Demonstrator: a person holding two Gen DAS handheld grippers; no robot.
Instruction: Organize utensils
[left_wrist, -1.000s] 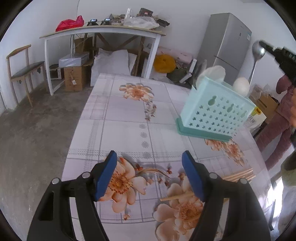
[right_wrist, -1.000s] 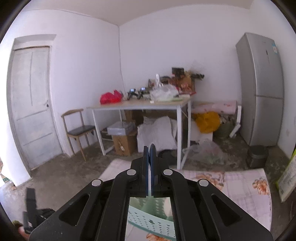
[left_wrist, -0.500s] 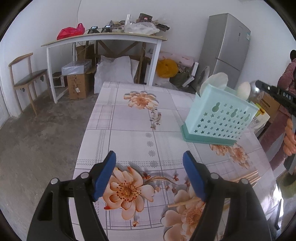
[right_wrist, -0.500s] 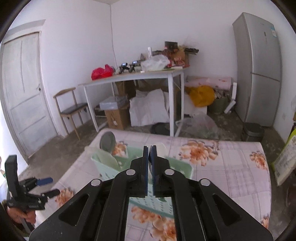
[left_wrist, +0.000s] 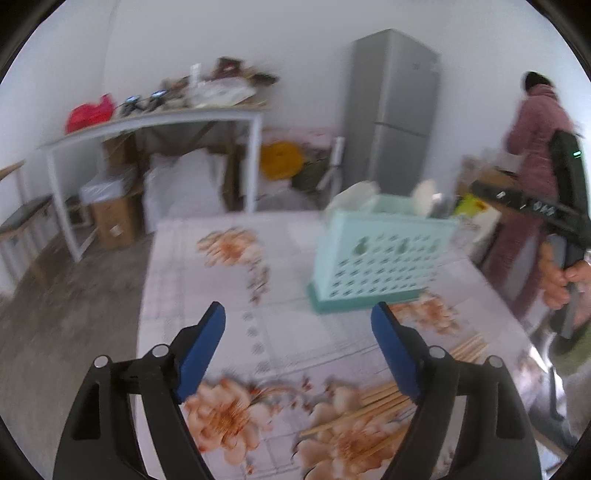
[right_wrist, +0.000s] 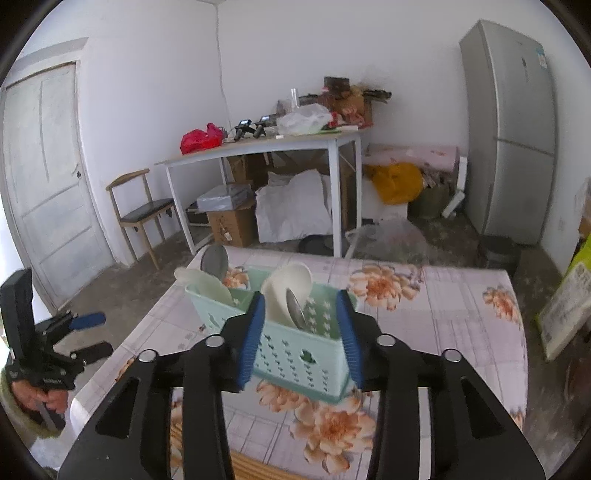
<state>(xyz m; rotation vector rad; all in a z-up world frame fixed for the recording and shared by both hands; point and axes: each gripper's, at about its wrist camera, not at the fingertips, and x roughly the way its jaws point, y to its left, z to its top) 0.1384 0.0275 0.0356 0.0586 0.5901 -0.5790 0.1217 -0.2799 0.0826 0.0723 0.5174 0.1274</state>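
Observation:
A teal perforated basket (right_wrist: 295, 354) stands on the flowered table (right_wrist: 443, 314), also visible in the left wrist view as the teal basket (left_wrist: 380, 258). It holds two white spoons (right_wrist: 291, 288) and two metal spoons (right_wrist: 295, 314). My right gripper (right_wrist: 300, 299) hangs just over the basket's near side. Its jaws are opening with nothing pressed between them. My left gripper (left_wrist: 298, 308) hovers above the table's near end, its jaws opening wide and empty. Wooden chopsticks (left_wrist: 369, 406) lie under and right of it.
A white work table (right_wrist: 258, 147) piled with clutter, a wooden chair (right_wrist: 144, 214) and a door (right_wrist: 48, 177) stand behind. A grey fridge (right_wrist: 517, 147) is at the back right. A person in a pink coat (left_wrist: 535, 129) stands beyond the table's right side.
The right gripper came down over the basket with a metal spoon and opened; the spoon now stands in the basket. The left gripper rose a little and widened.

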